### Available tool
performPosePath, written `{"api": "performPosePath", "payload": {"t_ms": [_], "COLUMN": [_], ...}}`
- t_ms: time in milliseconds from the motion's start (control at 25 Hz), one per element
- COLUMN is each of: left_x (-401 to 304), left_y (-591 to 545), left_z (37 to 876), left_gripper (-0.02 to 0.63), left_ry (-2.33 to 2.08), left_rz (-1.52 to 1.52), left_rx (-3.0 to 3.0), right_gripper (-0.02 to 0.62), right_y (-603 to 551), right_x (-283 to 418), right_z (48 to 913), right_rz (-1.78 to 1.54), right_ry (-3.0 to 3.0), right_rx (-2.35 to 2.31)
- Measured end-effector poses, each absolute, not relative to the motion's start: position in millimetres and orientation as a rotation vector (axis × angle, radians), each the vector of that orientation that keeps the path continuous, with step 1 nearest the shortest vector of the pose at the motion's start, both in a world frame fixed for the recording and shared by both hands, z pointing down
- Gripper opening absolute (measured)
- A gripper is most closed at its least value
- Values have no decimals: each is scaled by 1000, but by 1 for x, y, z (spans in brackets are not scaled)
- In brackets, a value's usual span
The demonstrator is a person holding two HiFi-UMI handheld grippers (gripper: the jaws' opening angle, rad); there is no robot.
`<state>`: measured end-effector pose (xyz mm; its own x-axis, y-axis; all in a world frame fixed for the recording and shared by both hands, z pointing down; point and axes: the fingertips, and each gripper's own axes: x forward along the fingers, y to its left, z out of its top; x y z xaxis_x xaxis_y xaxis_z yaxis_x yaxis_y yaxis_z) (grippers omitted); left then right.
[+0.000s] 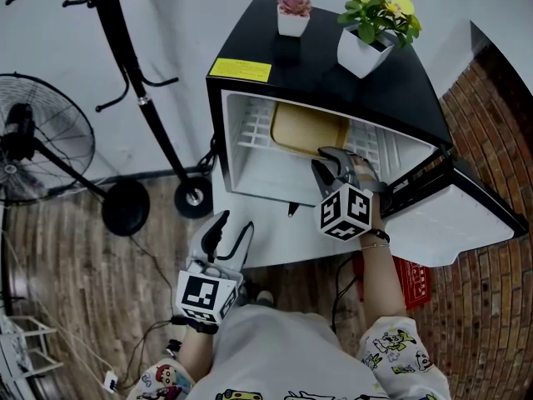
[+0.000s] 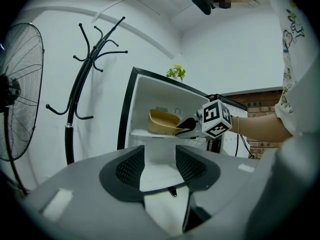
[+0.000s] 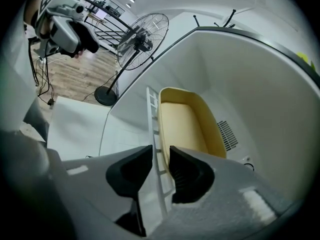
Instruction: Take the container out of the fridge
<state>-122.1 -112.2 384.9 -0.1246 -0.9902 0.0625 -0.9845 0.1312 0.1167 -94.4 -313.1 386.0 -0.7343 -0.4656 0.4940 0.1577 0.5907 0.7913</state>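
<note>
A shallow tan container (image 1: 308, 130) (image 2: 162, 121) (image 3: 185, 124) lies on the white wire shelf (image 3: 152, 119) inside the open black mini fridge (image 1: 333, 65). My right gripper (image 1: 329, 158) (image 3: 161, 156) reaches into the fridge at the container's front right edge. Its jaws stand close together, one pad inside the container's near wall and the other outside, by the shelf's front rail. My left gripper (image 1: 233, 227) (image 2: 160, 161) hangs low in front of the fridge, well apart from it, open with nothing between its fingers.
The fridge door (image 1: 454, 215) swings open to the right. Two potted plants (image 1: 293, 13) (image 1: 375, 27) stand on top of the fridge. A black coat stand (image 1: 141, 98) and a floor fan (image 1: 42, 140) are on the left. A red crate (image 1: 412, 286) sits under the door.
</note>
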Motion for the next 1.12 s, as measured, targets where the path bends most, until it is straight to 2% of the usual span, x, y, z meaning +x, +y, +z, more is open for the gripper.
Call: {"api": "performPosePath", "payload": {"t_ms": [240,560,1120], "left_x": [-124,-127,-129], "left_y": [-110,-107,-96], "left_z": [386,382,378], "left_gripper": [190,192,189], "left_ry": [-2276,-2286,-2307], "left_rz": [-71,-72,-75], "left_rx": [1989,1976,1973], "right_gripper": [47,17,12], "right_y": [-313,-313,-304], "right_x": [-93,-95,-92], "right_z": [387,383,380], "right_rz": [-1151,-1183,-1196], "right_ry": [-2116,-2108,-2096], "right_rx": [257,276,256]}}
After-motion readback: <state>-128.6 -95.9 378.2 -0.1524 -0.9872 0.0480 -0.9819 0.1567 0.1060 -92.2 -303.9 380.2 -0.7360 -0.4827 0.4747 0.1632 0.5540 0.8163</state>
